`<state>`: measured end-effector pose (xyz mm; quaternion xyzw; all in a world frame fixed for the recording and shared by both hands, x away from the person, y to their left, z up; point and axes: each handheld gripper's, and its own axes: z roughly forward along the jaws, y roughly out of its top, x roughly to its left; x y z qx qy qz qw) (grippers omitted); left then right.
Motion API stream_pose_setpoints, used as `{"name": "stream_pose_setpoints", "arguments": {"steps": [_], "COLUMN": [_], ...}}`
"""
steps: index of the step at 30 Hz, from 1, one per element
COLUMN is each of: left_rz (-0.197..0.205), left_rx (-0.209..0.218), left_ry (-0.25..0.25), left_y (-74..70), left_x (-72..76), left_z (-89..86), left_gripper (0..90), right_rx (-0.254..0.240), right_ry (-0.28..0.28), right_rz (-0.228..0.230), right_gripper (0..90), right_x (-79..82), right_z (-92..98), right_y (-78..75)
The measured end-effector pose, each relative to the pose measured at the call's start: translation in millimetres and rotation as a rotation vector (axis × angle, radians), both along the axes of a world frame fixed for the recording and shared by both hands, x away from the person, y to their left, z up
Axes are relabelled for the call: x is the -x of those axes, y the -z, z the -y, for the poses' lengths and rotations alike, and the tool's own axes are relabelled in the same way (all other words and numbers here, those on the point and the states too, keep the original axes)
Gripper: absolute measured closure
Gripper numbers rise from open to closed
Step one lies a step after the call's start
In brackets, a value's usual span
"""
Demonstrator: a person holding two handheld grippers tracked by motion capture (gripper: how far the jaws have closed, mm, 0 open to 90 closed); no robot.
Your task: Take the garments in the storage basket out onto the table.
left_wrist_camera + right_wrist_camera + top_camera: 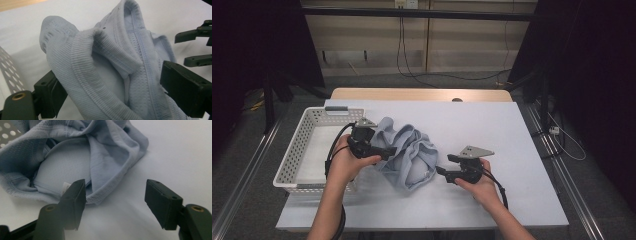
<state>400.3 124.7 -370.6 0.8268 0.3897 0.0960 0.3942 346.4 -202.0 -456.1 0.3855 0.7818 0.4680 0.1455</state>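
A crumpled light blue garment [409,155] lies on the white table cover, just right of the basket. My left gripper [388,151] sits at its left side. In the left gripper view a bunched, ribbed fold of the garment [105,65] fills the gap of the left gripper [110,72] and touches both jaws. My right gripper [439,171] hovers low at the garment's lower right edge. In the right gripper view the right gripper [115,183] stands open, its left jaw over the hem of the garment [75,157], bare cover between the pads.
A white perforated basket [292,160] stands at the table's left edge, right behind my left hand. The white cover [497,125] spreads out bare to the right and toward the far wooden edge [412,94]. Dark curtains flank the table.
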Motion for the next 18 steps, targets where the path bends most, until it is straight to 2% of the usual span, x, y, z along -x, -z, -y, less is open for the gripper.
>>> {"name": "stream_pose_setpoints", "arguments": {"steps": [3, 6, 7, 8, 9, 11, 13, 15, 18], "left_rz": [0.003, 0.005, 0.004, 0.004, 0.005, 0.009, 0.004, 0.007, -0.009], "left_rx": [0.013, 0.004, 0.008, 0.006, 0.008, 0.009, 0.017, 0.018, 0.018], "left_ry": [0.007, 0.008, 0.009, 0.011, 0.008, 0.007, 0.013, 0.013, 0.027], "left_y": [0.3, 0.5, 0.6, 0.8, 1.0, 1.4, 1.2, 2.2, 4.8], "left_x": [-0.5, -0.6, -0.7, -0.7, -0.7, -0.7, -0.8, -0.8, -0.8], "left_z": [2.6, 3.5, 3.6, 3.7, 3.7, 3.9, 3.7, 5.5, 10.4], "left_gripper": [11.7, 11.7, 11.7, 11.7, 11.8, 11.9, 12.3, 12.5, 13.1], "right_rx": [-0.003, 0.021, 0.025, 0.021, 0.023, 0.036, 0.038, 0.009, -0.003], "right_ry": [-0.026, -0.039, -0.029, -0.033, -0.042, -0.048, -0.032, -0.002, 0.047], "right_rz": [-0.033, -0.059, -0.058, -0.072, -0.073, -0.06, -0.042, -0.039, -0.028], "right_gripper": [42.5, 57.6, 64.3, 78.5, 88.0, 89.5, 89.8, 90.0, 90.0], "right_x": [-2.5, -3.0, -3.5, -4.2, -4.4, -2.8, -0.2, 1.3, 2.1], "right_z": [-8.9, -17.4, -19.5, -21.1, -21.9, -20.8, -13.0, 0.8, 25.8], "right_y": [2.9, 4.9, 5.9, 6.7, 7.0, 4.1, -1.3, -6.0, -10.8]}}
